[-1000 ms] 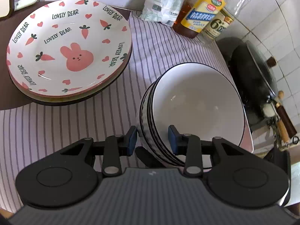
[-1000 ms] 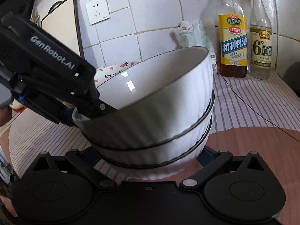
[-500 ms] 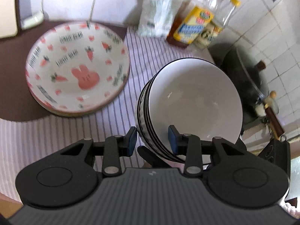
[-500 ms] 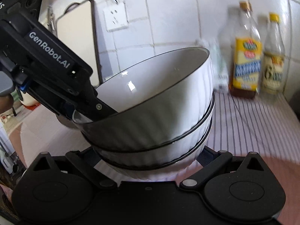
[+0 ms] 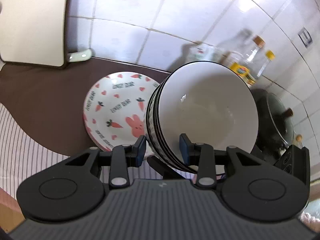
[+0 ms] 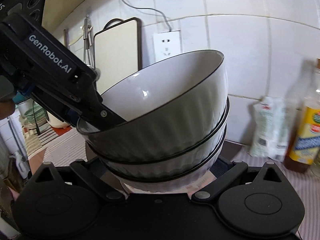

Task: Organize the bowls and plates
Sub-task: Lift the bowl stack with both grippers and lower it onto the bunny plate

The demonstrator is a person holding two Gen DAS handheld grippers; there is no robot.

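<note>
Lifted clear of the striped cloth since a second ago, stack of white bowls pinched at near rim by left gripper, cradled by right gripper, now overlapping, right of, carrot plates.

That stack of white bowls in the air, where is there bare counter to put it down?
Bare: the brown mat left of the rabbit plates, below the cutting board, and the striped cloth nearer. Crowded: the bottles and wok.
</note>
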